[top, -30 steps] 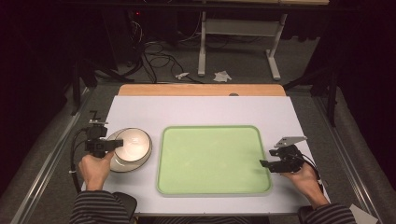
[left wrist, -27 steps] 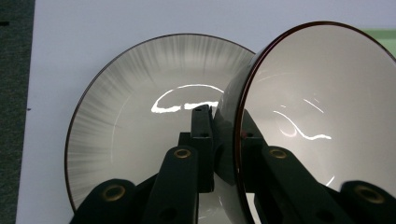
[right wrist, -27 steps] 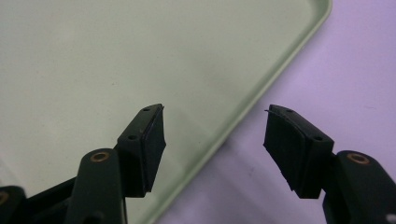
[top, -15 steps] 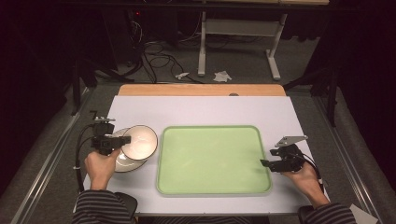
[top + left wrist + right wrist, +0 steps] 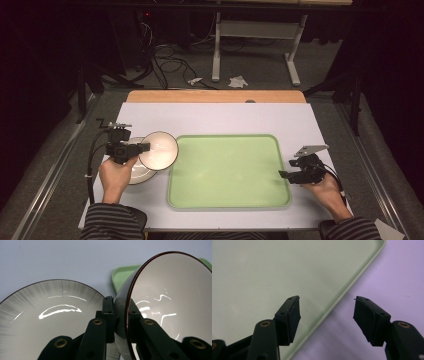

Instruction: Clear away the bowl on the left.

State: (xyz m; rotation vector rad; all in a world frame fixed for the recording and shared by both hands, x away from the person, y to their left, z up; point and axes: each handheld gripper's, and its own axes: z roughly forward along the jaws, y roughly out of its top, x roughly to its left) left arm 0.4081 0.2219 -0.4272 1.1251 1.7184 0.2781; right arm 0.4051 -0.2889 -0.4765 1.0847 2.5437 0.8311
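High view showed the left hand-held gripper [image 5: 142,147] clamped on a bowl's [image 5: 158,150] rim, lifted above a plate [image 5: 135,174]; the green tray [image 5: 280,200] lay just to its right. The right hand-held gripper [image 5: 283,174] hung open at the tray's far edge.

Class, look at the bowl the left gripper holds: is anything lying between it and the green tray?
Nothing visible. The left gripper is clamped on the rim of the bowl, which is lifted and tilted right beside the tray. The tray's surface is bare. The plate lies under and behind the bowl, off that path.
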